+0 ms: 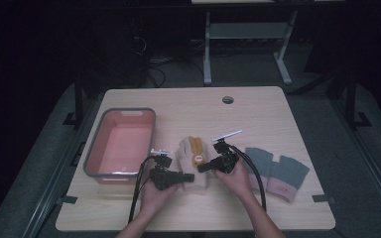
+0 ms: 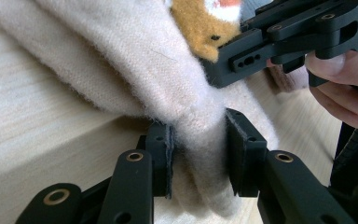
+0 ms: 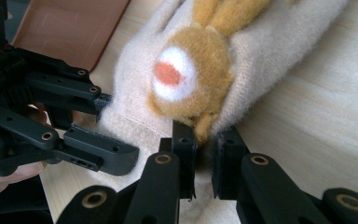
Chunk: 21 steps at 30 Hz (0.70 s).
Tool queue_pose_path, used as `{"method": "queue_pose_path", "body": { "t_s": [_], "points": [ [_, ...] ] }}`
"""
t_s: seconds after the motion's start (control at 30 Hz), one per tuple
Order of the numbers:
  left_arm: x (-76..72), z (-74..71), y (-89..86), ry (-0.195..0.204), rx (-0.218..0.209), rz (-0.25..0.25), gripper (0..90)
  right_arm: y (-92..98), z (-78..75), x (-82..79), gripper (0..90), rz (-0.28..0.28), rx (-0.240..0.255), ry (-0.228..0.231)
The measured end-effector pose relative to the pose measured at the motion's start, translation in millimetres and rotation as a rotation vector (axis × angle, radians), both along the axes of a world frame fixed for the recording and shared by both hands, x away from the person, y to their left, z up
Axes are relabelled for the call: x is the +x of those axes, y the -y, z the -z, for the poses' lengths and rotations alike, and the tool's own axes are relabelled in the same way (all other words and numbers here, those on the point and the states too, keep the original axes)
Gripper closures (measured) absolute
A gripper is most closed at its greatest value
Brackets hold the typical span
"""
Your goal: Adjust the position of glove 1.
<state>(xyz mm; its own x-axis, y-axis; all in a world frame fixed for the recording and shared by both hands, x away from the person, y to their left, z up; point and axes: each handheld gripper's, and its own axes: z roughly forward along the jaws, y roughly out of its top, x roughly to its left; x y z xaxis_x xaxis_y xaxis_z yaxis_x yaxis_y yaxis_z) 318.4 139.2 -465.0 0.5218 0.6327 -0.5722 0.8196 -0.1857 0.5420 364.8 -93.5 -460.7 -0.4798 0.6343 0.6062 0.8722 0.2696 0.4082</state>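
A cream knitted glove (image 1: 191, 163) with an orange animal patch (image 3: 186, 74) lies at the middle of the wooden table (image 1: 258, 114). My left gripper (image 1: 186, 177) pinches the glove's cuff edge (image 2: 200, 154) from the left, its jaws closed on a thick fold of the wool. My right gripper (image 1: 204, 167) comes in from the right and is shut on the glove's fabric just below the orange patch (image 3: 204, 158). In the left gripper view the right gripper (image 2: 279, 42) sits just above the fold, held by a hand (image 2: 345, 84).
A pink bin with a grey rim (image 1: 121, 144) stands at the left of the table, close to my left gripper. A pair of grey gloves with pink cuffs (image 1: 278, 171) lies to the right. A cable hole (image 1: 227, 99) is near the far edge.
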Motion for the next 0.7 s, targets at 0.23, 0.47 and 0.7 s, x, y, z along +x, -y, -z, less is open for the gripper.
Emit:
{"method": "queue_pose_path", "body": {
  "t_s": [0.23, 0.47, 0.7],
  "points": [
    [0.3, -4.7, 4.1, 0.014, 0.002, 0.016, 66.0, 5.6, -5.9, -2.7, 82.1, 0.003, 0.005, 0.014],
    [0.6, -6.8, 4.9, 0.017, -0.002, 0.027, 66.1, 8.3, -9.3, -4.1, 82.3, 0.003, 0.009, 0.013],
    [1.2, -10.9, 5.5, 0.028, -0.001, 0.033, 66.2, 10.4, -12.1, -4.5, 82.5, 0.007, 0.019, 0.009]
  ]
}}
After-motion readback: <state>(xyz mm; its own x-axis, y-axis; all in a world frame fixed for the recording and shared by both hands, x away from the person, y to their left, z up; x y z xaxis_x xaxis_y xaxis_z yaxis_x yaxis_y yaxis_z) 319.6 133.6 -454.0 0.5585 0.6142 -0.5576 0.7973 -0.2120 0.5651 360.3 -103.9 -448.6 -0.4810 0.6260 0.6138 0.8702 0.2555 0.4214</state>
